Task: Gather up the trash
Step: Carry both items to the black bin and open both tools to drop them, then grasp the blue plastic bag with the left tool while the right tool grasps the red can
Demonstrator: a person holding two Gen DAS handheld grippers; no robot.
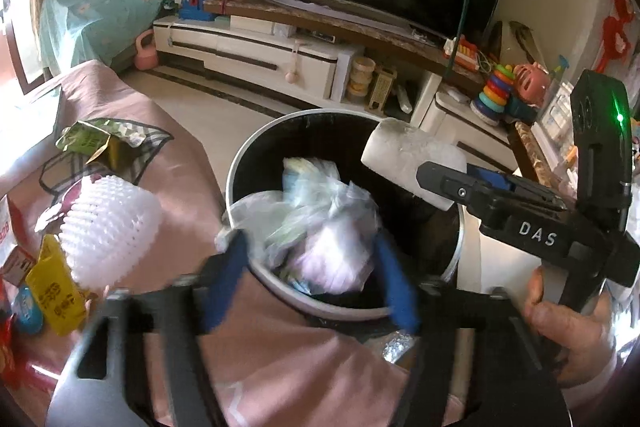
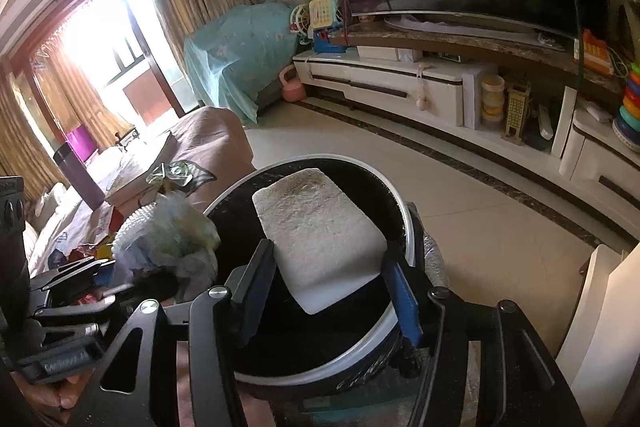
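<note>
Presently listed, item by item:

Bin (image 1: 240, 163): round, white-rimmed, black inside, seen at the centre of both views, set against a pink-covered sofa (image 1: 188, 163).

Left gripper (image 1: 308, 271): lower centre of the left view, blue pads spread apart over the bin's mouth. A crumpled clear plastic bag (image 1: 320, 223) of rubbish is seen between the pads, blurred; no pad is seen pressing on it, so it counts as released. The same bag (image 2: 168, 231) is seen at the left of the right view, at the bin's rim.

Right gripper (image 2: 328, 267): lower centre of the right view, jaws parted but closed on a white foam block (image 2: 316, 231), which is gripped at both sides and held above the bin's opening. In the left view this gripper (image 1: 444, 183) is seen at the right edge, held by a hand (image 1: 568, 323), the block (image 1: 408, 155) projecting over the bin's far rim.

Still on the sofa, left of the left view: a white foam fruit net (image 1: 112, 227), a yellow wrapper (image 1: 56, 291), a green crumpled packet (image 1: 88, 139)
</note>
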